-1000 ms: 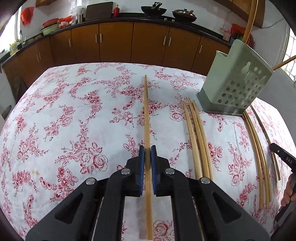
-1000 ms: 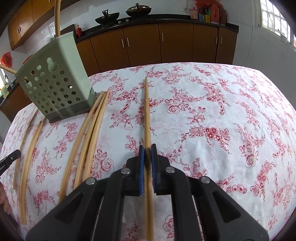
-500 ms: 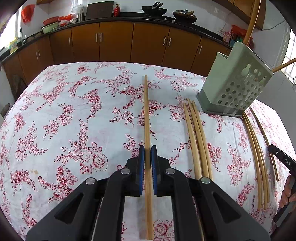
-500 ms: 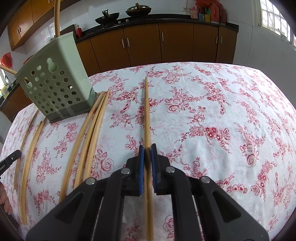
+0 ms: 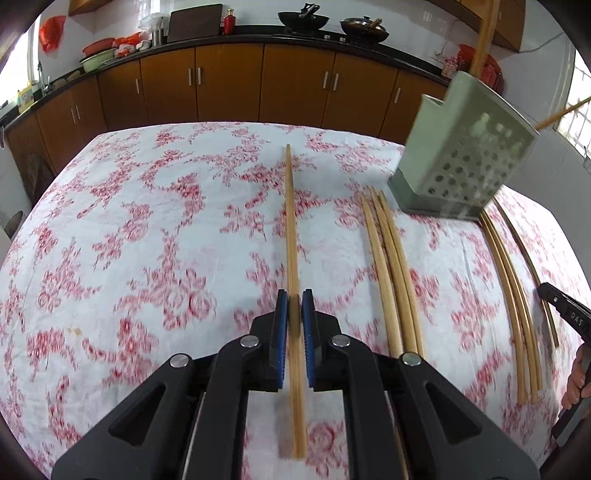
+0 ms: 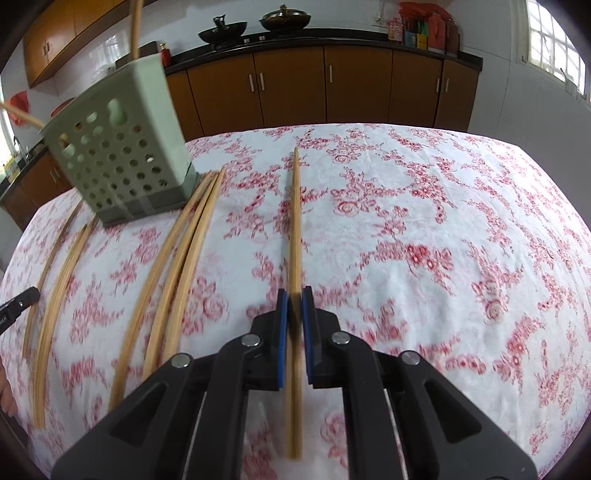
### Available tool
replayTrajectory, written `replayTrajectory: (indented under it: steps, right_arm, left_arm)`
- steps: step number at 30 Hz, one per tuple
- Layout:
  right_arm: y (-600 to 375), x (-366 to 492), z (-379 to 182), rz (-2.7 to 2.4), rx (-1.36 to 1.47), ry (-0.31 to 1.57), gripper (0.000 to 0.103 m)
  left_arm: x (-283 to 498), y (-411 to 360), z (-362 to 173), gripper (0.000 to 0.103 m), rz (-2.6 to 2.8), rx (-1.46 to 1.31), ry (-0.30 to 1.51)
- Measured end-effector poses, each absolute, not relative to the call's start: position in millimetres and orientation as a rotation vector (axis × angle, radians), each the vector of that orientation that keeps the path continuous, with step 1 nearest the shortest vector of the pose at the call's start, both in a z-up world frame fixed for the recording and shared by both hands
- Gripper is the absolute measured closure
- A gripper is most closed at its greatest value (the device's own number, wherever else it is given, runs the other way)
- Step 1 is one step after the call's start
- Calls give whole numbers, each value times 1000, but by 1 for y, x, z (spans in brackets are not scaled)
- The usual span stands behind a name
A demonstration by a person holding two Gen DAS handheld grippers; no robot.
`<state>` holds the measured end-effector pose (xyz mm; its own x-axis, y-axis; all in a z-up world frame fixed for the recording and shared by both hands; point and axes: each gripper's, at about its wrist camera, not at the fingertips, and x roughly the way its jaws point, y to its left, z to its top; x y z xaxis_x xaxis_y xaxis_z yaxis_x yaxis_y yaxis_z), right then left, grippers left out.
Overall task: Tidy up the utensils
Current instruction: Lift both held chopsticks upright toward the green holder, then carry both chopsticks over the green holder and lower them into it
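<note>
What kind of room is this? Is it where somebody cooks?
Most likely a home kitchen. Two woks sit on a dark counter above brown cabinets, and chopsticks lie on a flowery tablecloth beside a green holder.

Left wrist view: low over the floral tablecloth (image 5: 147, 240), facing the brown cabinets (image 5: 229, 85), green utensil holder (image 5: 465, 173) to its right. Right wrist view: same low height, same facing, holder (image 6: 122, 162) to its left. Shared: holder, loose chopsticks (image 5: 391, 266), cabinets
</note>
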<state>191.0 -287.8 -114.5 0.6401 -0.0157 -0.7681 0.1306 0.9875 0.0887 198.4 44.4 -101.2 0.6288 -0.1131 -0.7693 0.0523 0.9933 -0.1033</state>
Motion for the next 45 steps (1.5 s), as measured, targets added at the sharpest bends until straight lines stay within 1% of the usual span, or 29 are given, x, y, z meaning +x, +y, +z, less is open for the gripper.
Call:
replayTrajectory:
  steps: [14, 16, 17, 23, 28, 36, 45]
  right_arm:
    - [-285, 164, -114, -74, 120, 878, 94]
    - [-286, 164, -114, -74, 121, 878, 95]
    - [-286, 164, -114, -75, 123, 878, 95]
    - [-294, 154, -102, -80, 156, 841, 95]
    - [-306, 146, -72, -93, 179, 752, 95]
    - [-323, 140, -27, -112, 208, 617, 95]
    - [-333, 137, 5, -121, 231, 507, 95]
  left_arm:
    - [169, 41, -102, 92, -99, -45, 891]
    - [168, 38, -102, 93, -95, -31, 891]
    - [167, 38, -102, 95, -92, -27, 892]
    - [162, 39, -98, 96, -88, -8, 894]
    - [157, 54, -69, 96, -81, -55, 818]
    - [155, 74, -9, 96, -77, -145, 656]
    - [154, 79, 30, 96, -71, -175, 545]
